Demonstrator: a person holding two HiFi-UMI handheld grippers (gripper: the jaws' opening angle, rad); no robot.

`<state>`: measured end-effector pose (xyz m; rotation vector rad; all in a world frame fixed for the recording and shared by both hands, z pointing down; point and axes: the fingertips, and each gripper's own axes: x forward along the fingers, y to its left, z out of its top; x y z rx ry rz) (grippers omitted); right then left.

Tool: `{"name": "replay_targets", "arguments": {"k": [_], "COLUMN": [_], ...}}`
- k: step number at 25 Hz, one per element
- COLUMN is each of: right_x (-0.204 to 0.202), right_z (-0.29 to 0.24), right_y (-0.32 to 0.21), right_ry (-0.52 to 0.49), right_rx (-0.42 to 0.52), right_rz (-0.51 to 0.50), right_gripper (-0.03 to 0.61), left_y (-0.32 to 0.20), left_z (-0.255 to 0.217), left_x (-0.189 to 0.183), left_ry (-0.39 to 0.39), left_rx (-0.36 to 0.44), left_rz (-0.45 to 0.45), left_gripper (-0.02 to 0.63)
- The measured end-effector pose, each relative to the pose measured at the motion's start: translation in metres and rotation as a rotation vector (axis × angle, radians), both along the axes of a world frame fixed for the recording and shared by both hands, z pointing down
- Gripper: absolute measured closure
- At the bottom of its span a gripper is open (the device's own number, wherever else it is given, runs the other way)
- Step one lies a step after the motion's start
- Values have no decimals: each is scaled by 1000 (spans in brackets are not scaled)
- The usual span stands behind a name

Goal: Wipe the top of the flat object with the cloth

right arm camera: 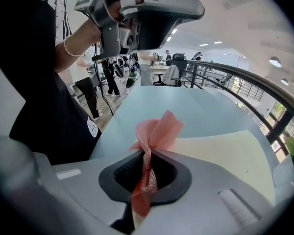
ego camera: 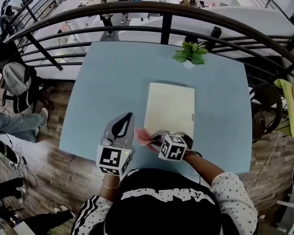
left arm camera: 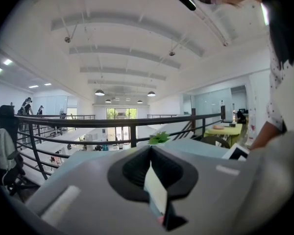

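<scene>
The flat object is a cream rectangular mat lying in the middle of the light blue table. My right gripper is shut on a pink cloth just off the mat's near left corner. In the right gripper view the cloth bunches up out of the jaws of the gripper, with the mat to its right. My left gripper is held beside it on the left, raised off the table, jaws together and nothing held; the left gripper view looks out level over the table.
A small potted plant stands at the table's far edge, beyond the mat. A dark metal railing runs behind the table. A yellow-green table is at the right, and chairs and people at the left.
</scene>
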<state>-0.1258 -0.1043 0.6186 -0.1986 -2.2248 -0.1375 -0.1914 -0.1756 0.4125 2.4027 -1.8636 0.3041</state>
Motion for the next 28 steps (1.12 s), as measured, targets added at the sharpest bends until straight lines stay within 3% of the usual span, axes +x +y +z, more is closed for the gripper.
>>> {"name": "replay_targets", "arguments": {"k": [7,12,19,28], "right_x": [2,2,7,28], "right_z": [-1,-14,-45,-64], "right_y": [13,3,-60,-143], "right_ry": [-7,-96,-235,-271], "right_rx": [-77,-128,-34,112], "right_rz": [-28,34,202,368], "right_gripper": [560,560,560,560], "left_y": [-4,-6,-8,-12], "left_z": [3,0,3,5], "left_x": [10,13,12,9], "left_ry": [2,4,-4,-10], "left_rx": [-18,-8,-26,-33], "left_rz": [28,30,29,22], "left_gripper": [614,614,614,614]}}
